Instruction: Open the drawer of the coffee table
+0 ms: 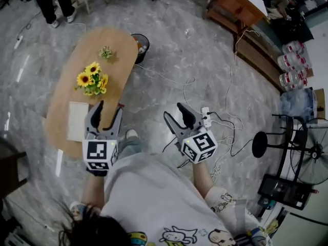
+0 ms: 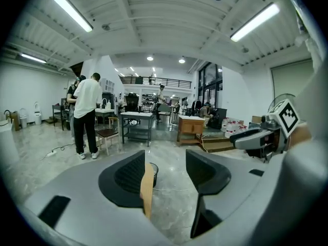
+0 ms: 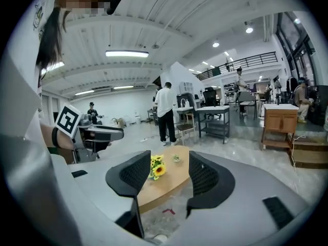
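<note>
Left hand-held gripper (image 1: 109, 108), right hand-held gripper (image 1: 174, 111): being held empty, jaws apart, probably readied for pull. Oval light-wood bench (image 1: 110, 40): being faced, beneath left hand-held gripper; drawer not discernible.

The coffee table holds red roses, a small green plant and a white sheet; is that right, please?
Not quite: the head view shows yellow sunflowers, not red roses. The coffee table does hold them, a small green plant and a white sheet.

Grey marble floor (image 1: 179, 45), white ceiling (image 2: 154, 14) with strip lights (image 2: 72, 12), wooden cabinet (image 1: 233, 9) beyond.
</note>
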Tool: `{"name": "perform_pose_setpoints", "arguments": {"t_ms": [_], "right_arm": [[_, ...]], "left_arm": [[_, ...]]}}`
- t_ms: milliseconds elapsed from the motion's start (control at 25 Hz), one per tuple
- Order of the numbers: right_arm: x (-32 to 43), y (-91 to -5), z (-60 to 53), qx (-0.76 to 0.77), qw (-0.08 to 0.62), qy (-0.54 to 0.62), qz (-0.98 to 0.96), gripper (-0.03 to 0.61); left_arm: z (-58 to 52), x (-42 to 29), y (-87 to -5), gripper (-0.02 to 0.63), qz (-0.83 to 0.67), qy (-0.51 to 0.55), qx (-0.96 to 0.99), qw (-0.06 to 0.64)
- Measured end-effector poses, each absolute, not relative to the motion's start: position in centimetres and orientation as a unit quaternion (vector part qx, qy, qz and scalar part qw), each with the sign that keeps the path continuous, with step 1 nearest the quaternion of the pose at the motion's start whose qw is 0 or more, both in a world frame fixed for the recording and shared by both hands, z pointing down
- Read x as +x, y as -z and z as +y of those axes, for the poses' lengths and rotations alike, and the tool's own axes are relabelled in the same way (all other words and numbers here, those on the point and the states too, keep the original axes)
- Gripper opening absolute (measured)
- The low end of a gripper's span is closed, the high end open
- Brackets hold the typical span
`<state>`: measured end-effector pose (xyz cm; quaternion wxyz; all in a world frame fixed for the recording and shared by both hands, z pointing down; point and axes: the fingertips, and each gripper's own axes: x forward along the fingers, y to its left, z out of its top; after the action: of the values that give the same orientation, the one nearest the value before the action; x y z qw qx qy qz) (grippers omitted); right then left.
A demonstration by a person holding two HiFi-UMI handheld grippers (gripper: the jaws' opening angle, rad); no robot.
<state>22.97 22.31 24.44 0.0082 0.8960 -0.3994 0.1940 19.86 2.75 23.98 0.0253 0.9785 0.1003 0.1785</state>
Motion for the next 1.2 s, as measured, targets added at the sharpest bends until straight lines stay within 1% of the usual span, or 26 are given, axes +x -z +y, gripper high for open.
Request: {"name": "perform_pose_setpoints", "arguments": {"t_ms": [200, 520, 720, 880, 1000, 1200], "right_arm": [[25.6, -24.4, 17.7, 0.872, 0.018, -0.193, -0.449, 0.201], [28.6, -24.7, 10.8, 0.811, 0.043, -0.192, -0.551, 0.201], [30.5, -25.0, 7.2, 0.755, 0.062, -0.194, -0.624, 0.201], [31.4, -24.6, 4.7, 0.672, 0.091, -0.190, -0.710, 0.201], [30.9, -24.3, 3.2, 0.612, 0.110, -0.184, -0.762, 0.201], [27.2, -25.5, 1.2, 0.529, 0.137, -0.185, -0.817, 0.201]], "left_arm": [[-1.3, 19.6, -24.2, 0.225, 0.046, -0.182, 0.982, 0.031], [-6.2, 16.9, -24.5, 0.225, -0.083, -0.187, 0.977, 0.054], [-9.1, 15.1, -24.1, 0.225, -0.192, -0.178, 0.963, 0.066], [-9.1, 13.0, -23.5, 0.225, -0.312, -0.167, 0.931, 0.090], [-8.3, 10.8, -23.3, 0.225, -0.383, -0.161, 0.903, 0.104], [-6.3, 5.5, -24.4, 0.225, -0.458, -0.166, 0.864, 0.129]]}}
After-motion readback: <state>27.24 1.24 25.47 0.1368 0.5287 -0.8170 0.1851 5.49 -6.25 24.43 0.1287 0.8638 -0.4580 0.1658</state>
